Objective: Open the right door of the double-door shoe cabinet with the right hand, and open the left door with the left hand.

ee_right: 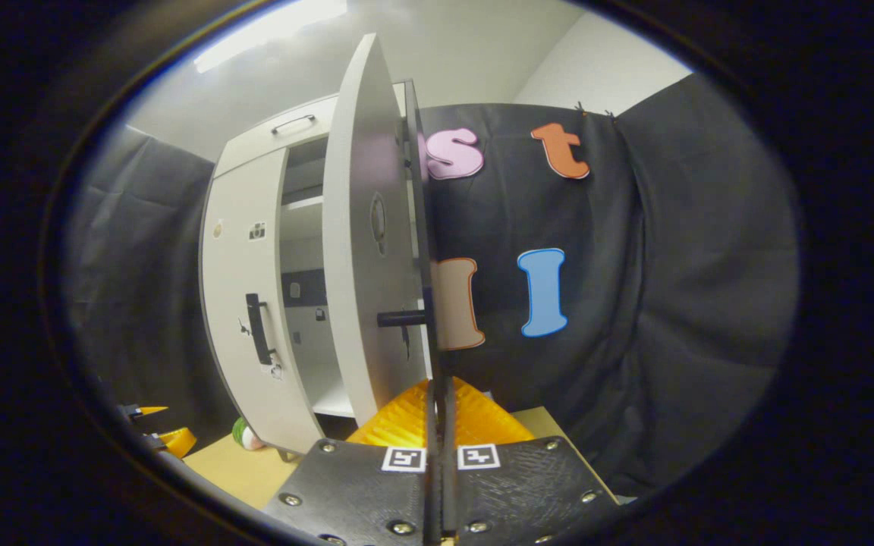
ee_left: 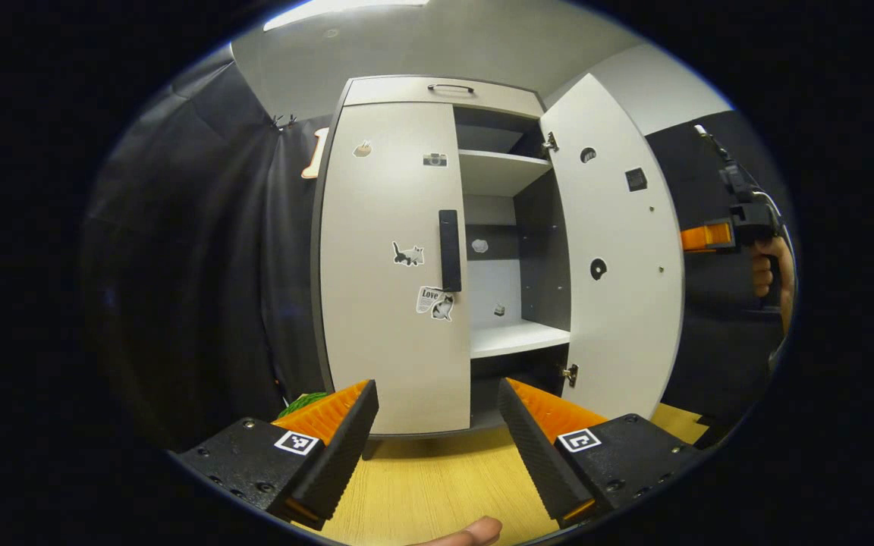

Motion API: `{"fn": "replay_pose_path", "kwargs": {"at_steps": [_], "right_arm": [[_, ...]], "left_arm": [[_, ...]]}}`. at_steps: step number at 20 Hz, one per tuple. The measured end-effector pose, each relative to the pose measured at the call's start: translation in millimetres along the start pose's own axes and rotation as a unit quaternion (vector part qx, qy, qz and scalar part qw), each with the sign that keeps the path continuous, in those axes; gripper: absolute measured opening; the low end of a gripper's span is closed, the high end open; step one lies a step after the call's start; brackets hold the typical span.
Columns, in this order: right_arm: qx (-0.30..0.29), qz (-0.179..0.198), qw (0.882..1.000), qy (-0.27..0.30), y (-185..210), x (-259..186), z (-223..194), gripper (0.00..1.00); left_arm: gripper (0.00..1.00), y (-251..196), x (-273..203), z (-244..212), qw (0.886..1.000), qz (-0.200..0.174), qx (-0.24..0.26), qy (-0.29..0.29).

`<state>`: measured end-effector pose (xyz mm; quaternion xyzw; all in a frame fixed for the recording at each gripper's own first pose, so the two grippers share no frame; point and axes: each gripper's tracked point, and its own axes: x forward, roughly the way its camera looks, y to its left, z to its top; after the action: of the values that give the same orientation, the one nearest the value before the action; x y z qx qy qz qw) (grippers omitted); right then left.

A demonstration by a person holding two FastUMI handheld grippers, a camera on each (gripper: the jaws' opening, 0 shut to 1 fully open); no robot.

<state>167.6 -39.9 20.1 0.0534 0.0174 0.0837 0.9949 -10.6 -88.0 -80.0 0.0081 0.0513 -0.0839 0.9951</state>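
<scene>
Already the right door is seen swung wide, so the first step is judged done or nearly so; the left door is shut flat against the cabinet. In the right gripper view, the right gripper is seen with its fingers closed together, the door's edge just ahead of them; whether that edge is pinched cannot be told. The left gripper is held with its fingers spread wide and empty, short of the cabinet, which stands at the far edge of the tabletop. Next, the left door's dark vertical handle would need to be reached, gripped and pulled outward. The cabinet is pale, with stickers on the left door and shelves exposed inside.
</scene>
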Motion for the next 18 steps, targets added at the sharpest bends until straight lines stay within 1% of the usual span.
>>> {"fn": "replay_pose_path", "kwargs": {"at_steps": [3,4,5,7,8,9,10,11,12,13,14,15,16,17,18], "right_arm": [[-0.002,0.0,1.0,-0.025,1,-20,8,0.01],[0.002,0.0,0.999,-0.034,1,-27,10,0.2],[0.009,-0.011,0.999,-0.042,-3,-37,12,0.39],[0.003,-0.011,0.998,-0.058,0,-51,13,0.76],[-0.002,-0.009,0.998,-0.064,2,-62,13,0.92],[-0.003,-0.013,0.998,-0.064,1,-65,8,0.99],[-0.002,-0.017,0.998,-0.058,1,-72,2,0.94],[0.0,-0.015,0.998,-0.053,5,-76,-3,0.99],[0.004,-0.01,0.999,-0.051,9,-83,-8,0.99],[0.01,-0.003,0.999,-0.051,12,-89,-11,0.95],[0.015,-0.001,0.998,-0.053,14,-96,-13,0.99],[0.02,-0.001,0.998,-0.056,13,-100,-16,0.95],[0.02,-0.003,0.998,-0.058,12,-106,-17,0.99],[0.017,-0.005,0.998,-0.061,11,-112,-20,0.99],[0.014,-0.004,0.998,-0.067,11,-118,-21,0.99]], "left_arm": [[0.99,-3,25,17,1.0,0.0,0.001,-0.002],[0.99,-3,34,25,1.0,0.002,-0.001,-0.005],[0.99,-4,43,31,1.0,0.003,-0.003,-0.008],[0.98,-12,61,42,1.0,-0.012,-0.011,-0.009],[0.99,-14,70,49,1.0,-0.017,-0.018,-0.014],[0.98,-17,80,56,0.999,-0.023,-0.02,-0.018],[0.98,-17,90,64,0.999,-0.021,-0.022,-0.022],[0.98,-17,101,72,0.999,-0.018,-0.024,-0.028],[0.99,-18,112,78,0.999,-0.016,-0.023,-0.028],[0.99,-17,122,85,0.999,-0.01,-0.026,-0.03],[0.99,-19,134,93,0.999,-0.011,-0.027,-0.034],[0.99,-21,144,101,0.999,-0.01,-0.028,-0.039],[0.99,-22,154,108,0.999,-0.009,-0.021,-0.041],[0.99,-19,163,113,0.999,0.0,-0.011,-0.043],[0.99,-13,171,117,0.999,0.019,-0.002,-0.042]]}}
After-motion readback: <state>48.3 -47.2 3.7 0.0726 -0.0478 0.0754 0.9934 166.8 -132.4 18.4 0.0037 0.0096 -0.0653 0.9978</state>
